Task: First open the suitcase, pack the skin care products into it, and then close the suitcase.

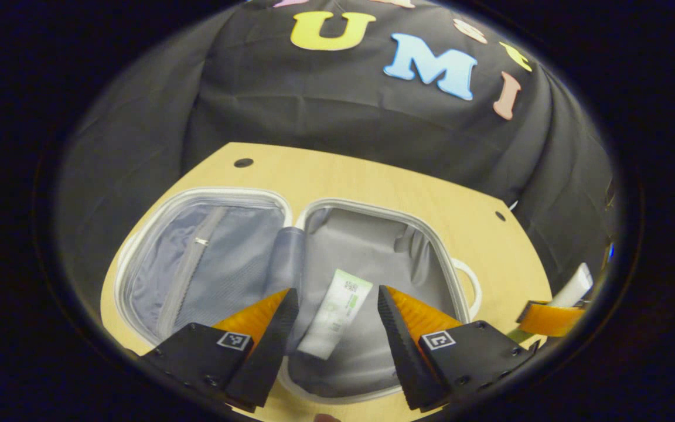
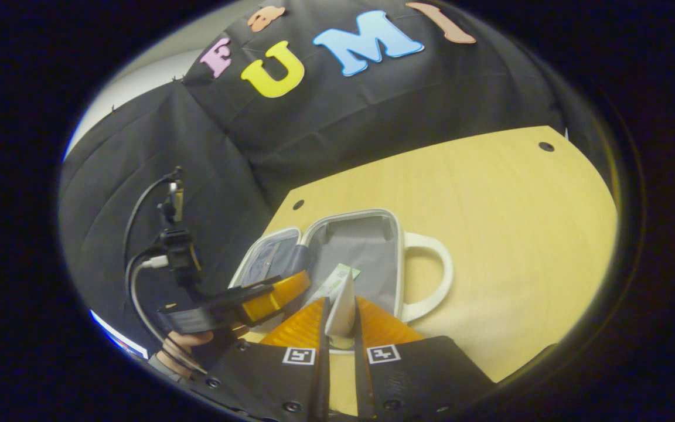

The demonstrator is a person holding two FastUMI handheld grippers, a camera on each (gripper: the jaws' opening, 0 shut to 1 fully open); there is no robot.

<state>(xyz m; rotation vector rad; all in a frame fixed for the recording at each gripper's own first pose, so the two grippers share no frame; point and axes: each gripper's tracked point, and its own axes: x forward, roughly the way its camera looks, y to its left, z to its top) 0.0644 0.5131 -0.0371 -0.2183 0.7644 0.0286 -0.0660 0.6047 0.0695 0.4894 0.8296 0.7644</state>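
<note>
The small suitcase [image 1: 314, 205] lies open on the wooden table [image 1: 384, 176], with a zipped mesh half on the left and a grey-lined half on the right. A white tube with a green label [image 1: 337, 313] lies in the right half. My left gripper [image 1: 337, 290] hovers open just above that tube, one finger on each side and neither touching it. In the right gripper view, my right gripper [image 2: 342, 302] is shut on a second white tube [image 2: 343, 319], held upright near the open suitcase [image 2: 372, 225] and its white handle [image 2: 440, 281].
The right gripper with its tube [image 1: 572, 287] shows at the far right edge of the left gripper view. A hand [image 2: 182, 346] holds the left gripper [image 2: 255, 305], cables [image 2: 156, 258] rising behind it. Bare tabletop [image 2: 519, 234] spreads right of the suitcase.
</note>
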